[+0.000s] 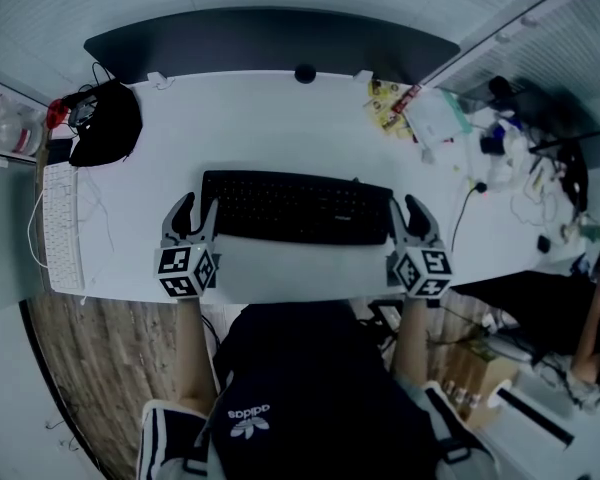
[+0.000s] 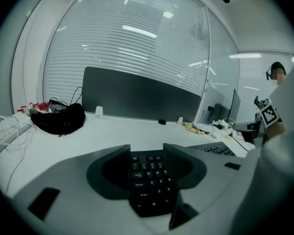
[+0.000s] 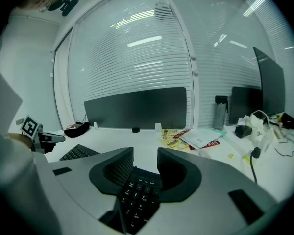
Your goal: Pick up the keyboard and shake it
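A black keyboard lies flat on the white desk, near its front edge. My left gripper sits at the keyboard's left end with its jaws apart. In the left gripper view the keys show in the gap of that gripper, and no pad presses on them. My right gripper stands at the right end, also open. The keyboard's end shows between and below the fingers of the right gripper.
A white keyboard and a black bag lie at the desk's left. A dark partition runs along the back with a small black round thing before it. Papers and cable clutter crowd the right side.
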